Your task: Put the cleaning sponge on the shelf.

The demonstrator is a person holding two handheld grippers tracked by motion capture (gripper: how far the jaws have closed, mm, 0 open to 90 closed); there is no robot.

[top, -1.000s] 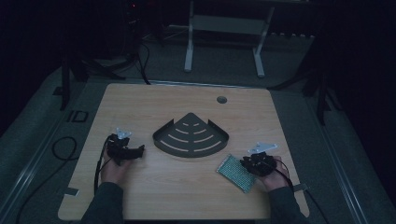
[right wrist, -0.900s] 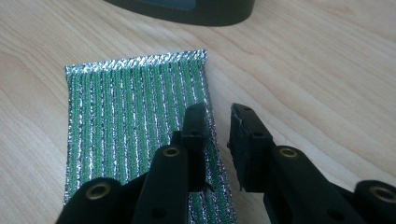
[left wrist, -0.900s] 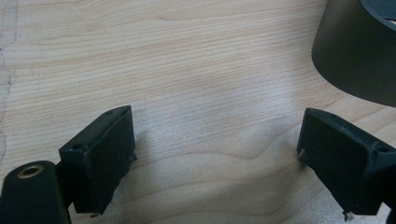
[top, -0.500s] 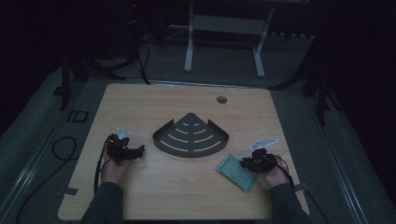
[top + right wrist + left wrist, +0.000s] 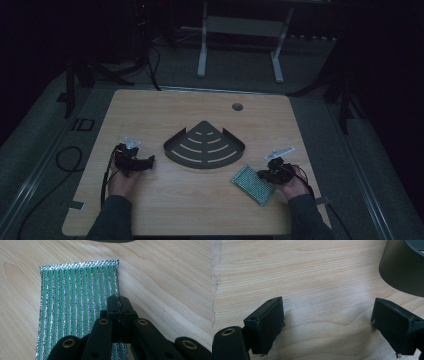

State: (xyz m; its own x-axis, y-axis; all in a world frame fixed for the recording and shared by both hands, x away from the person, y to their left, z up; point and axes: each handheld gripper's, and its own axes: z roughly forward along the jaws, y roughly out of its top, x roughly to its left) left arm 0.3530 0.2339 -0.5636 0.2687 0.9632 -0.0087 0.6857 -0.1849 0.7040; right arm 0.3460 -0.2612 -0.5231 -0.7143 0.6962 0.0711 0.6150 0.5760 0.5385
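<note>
A green, silver-striped scouring pad lies flat on the wooden table at the front right. My right gripper has just been closing; its jaws now meet on the pad's right edge, with the pad still flat on the wood. A black quarter-round slotted shelf sits in the middle of the table. At the front left my left gripper rests low over bare wood, open, with nothing between its jaws, and points toward the shelf.
The table has a round cable hole at its back right. Cables trail off the left edge to the floor. A white metal frame stands on the floor beyond the table.
My right hand has shifted slightly toward the pad's edge. The pad, the shelf and my left hand have stayed where they were.
</note>
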